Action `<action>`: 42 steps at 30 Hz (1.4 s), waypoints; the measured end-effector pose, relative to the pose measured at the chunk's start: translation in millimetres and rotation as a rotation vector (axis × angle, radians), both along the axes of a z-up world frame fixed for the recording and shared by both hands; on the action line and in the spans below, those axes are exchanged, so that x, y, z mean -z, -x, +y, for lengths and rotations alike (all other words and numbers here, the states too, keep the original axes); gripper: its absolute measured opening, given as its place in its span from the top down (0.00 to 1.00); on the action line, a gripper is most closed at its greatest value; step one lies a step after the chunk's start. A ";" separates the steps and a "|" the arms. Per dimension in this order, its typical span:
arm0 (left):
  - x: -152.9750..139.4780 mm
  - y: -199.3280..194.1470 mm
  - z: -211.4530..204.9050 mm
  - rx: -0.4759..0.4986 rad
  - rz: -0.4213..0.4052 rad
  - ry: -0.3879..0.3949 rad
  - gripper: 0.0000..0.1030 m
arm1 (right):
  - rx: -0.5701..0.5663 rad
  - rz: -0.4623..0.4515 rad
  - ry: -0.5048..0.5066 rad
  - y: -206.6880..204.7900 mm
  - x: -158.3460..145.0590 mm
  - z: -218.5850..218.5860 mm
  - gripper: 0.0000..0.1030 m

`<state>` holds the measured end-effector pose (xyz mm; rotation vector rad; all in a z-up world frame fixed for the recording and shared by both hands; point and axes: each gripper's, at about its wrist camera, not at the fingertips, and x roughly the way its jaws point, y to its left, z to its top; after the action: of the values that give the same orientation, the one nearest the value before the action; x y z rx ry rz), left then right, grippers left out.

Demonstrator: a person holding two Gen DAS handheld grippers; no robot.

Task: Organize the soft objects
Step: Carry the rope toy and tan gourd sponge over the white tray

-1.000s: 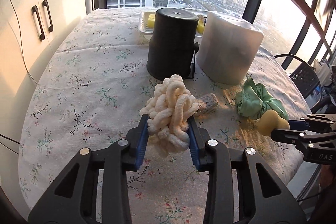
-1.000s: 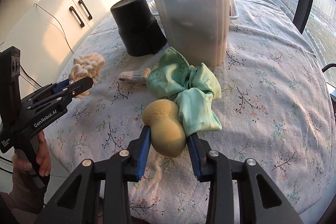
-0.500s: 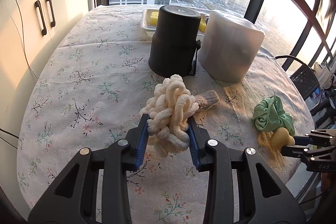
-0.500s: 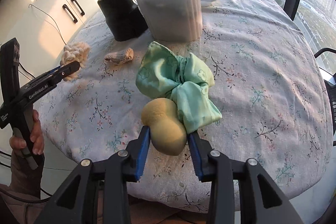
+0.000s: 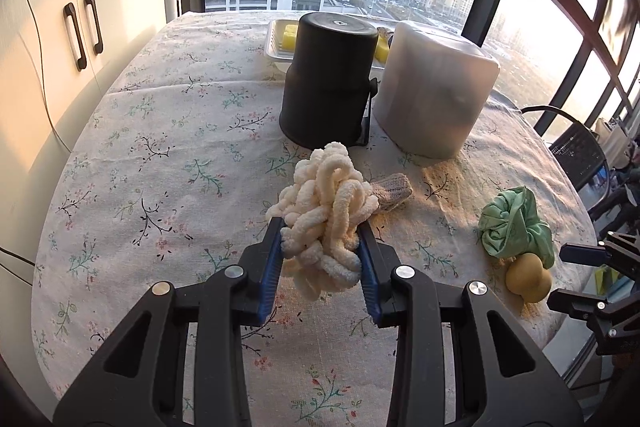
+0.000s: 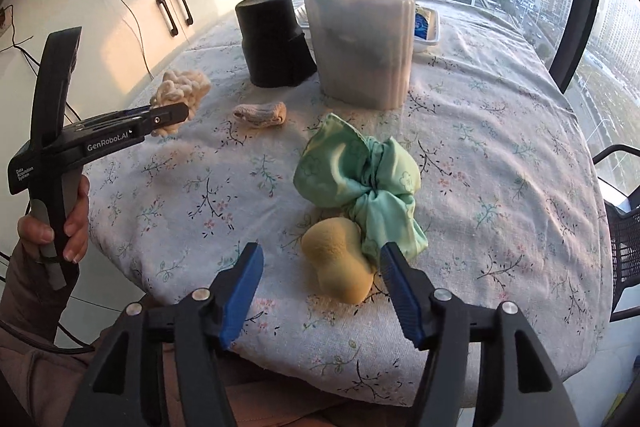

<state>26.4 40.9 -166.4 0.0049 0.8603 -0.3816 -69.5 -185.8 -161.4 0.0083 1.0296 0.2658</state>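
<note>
Left gripper (image 5: 320, 247) clamped on cream chunky-yarn bundle (image 5: 326, 211), held in front of black upturned container (image 5: 328, 79). Knitted grey piece (image 6: 260, 115) lying right of that container's foot. Right gripper (image 6: 320, 279) spread wide, yellow makeup sponge (image 6: 338, 267) loose between, touching green scrunchie (image 6: 360, 179) near tablecloth (image 6: 500, 131) edge. Risk: sponge nudged off the edge; loose yarn loops snagging on release.
</note>
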 end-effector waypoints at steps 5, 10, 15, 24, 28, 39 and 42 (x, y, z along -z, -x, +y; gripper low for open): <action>0.9 -0.6 2.1 -0.009 0.006 0.011 0.69 | -0.034 0.111 0.086 -25.5 36.1 4.6 0.46; -0.2 -1.5 5.1 -0.026 0.005 0.019 0.69 | -0.069 0.112 0.037 -23.2 23.9 -1.4 0.64; -4.1 -1.7 7.5 -0.028 -0.007 0.020 0.69 | -0.062 0.069 -0.058 -10.1 -7.0 -11.4 0.64; -12.6 -4.1 10.2 -0.029 -0.034 0.008 0.69 | 0.063 -0.010 -0.025 -17.7 -39.4 -41.8 0.64; -12.1 -10.4 12.2 -0.037 -0.031 0.000 0.69 | 0.122 -0.003 0.007 -32.2 -37.3 -61.5 0.64; -13.7 -50.2 17.6 -0.058 -0.028 -0.020 0.69 | 0.245 0.036 -0.008 -92.1 -19.6 -100.7 0.64; -12.1 -65.1 18.4 -0.068 -0.028 -0.028 0.69 | 0.252 0.040 -0.002 -113.0 -16.7 -106.5 0.64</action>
<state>91.5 59.3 -154.3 0.0065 0.8357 -0.3054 43.6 -292.3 -144.6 0.1449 1.0568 0.0374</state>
